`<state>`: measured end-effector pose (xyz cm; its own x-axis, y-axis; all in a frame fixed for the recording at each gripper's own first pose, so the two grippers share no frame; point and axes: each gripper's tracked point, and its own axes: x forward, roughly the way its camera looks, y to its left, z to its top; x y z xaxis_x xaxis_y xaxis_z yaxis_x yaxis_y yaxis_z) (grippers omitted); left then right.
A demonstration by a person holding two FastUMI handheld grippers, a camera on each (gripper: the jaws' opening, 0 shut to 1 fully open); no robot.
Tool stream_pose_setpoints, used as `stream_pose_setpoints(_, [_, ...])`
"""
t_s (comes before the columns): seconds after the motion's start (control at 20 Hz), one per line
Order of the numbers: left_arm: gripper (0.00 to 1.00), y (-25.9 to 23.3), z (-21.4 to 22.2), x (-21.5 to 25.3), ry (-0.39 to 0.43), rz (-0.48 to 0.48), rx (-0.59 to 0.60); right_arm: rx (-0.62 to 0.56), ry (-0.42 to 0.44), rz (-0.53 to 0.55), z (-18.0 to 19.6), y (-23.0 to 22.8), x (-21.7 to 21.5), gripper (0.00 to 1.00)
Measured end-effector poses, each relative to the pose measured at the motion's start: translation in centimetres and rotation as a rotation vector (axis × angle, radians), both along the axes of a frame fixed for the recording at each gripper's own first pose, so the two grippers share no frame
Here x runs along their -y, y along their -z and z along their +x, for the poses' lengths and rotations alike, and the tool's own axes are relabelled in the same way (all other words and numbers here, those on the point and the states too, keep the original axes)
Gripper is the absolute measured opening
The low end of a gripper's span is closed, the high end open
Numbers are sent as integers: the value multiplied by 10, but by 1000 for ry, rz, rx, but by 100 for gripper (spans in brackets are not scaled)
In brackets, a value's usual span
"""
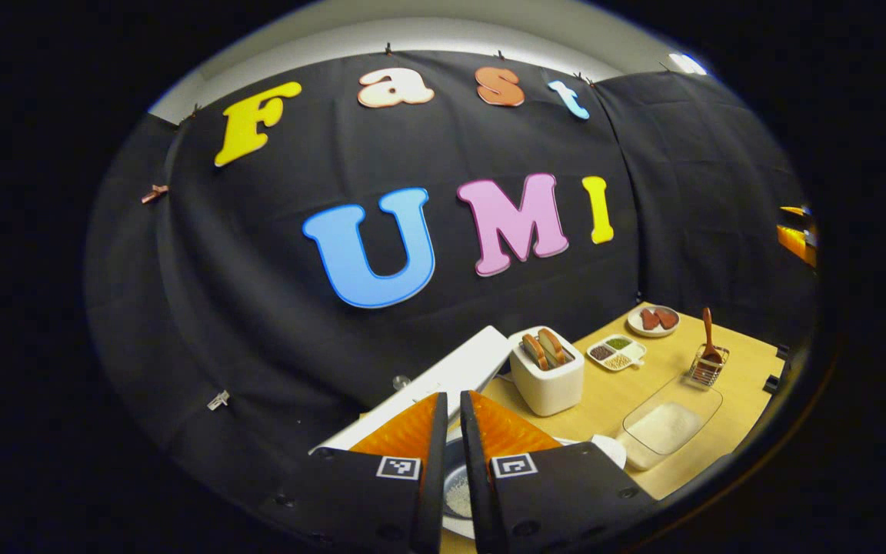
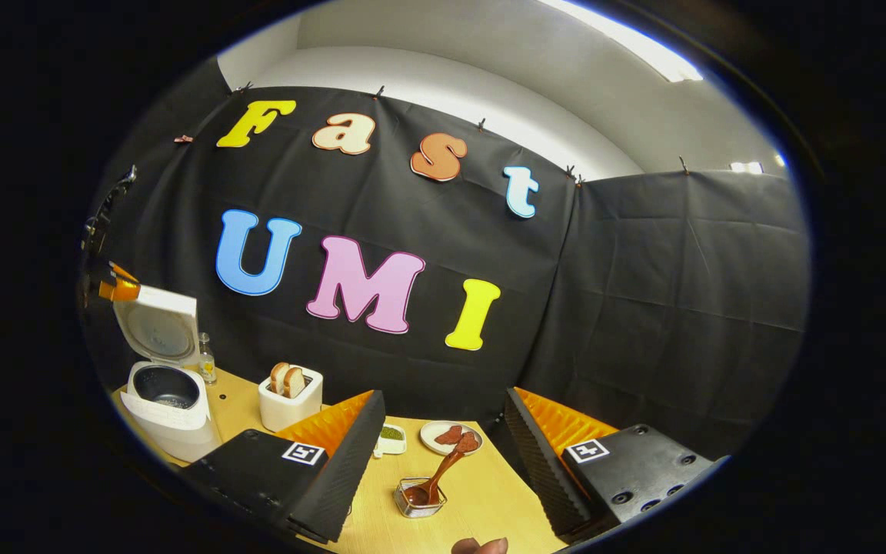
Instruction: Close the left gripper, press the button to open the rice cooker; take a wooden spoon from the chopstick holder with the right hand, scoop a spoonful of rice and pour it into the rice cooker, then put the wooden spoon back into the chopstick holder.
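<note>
The white rice cooker (image 2: 170, 419) stands open at the table's left end, its lid (image 2: 158, 327) raised and a little rice in the dark inner pot. My left gripper (image 1: 453, 396) hangs shut above it, nothing between its fingers; the pot (image 1: 456, 486) shows through the thin gap. A wooden spoon (image 2: 437, 475) leans in the wire chopstick holder (image 2: 420, 496). My right gripper (image 2: 444, 392) is open wide, above and just short of the holder, holding nothing. The clear rice container (image 1: 664, 425) lies in front of the holder (image 1: 708, 368).
A white toaster (image 1: 547, 373) with bread stands right of the cooker. Behind it are a divided seasoning dish (image 1: 617, 352) and a plate of meat (image 1: 654, 318). A small bottle (image 2: 206, 358) stands by the cooker lid. A fingertip (image 2: 480, 546) shows at the bottom edge.
</note>
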<state>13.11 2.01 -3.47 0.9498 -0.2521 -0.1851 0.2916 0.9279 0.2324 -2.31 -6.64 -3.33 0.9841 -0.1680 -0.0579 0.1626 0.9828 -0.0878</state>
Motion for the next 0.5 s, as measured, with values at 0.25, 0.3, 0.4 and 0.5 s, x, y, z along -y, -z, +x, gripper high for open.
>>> stream_pose_setpoints(0.25, [61,-30,-31,11,-41,-153,125,2,-8,0,-9,0,0,98])
stream_pose_setpoints(0.3, [81,-36,-45,9,-41,-194,137,0,-12,-1,-10,0,0,98])
stream_pose_setpoints(0.4, [96,-45,-48,-1,-88,-258,175,0,-22,3,-13,0,-1,98])
stream_pose_setpoints(0.5, [96,-49,-60,-7,-140,-296,201,3,-30,7,-15,0,0,98])
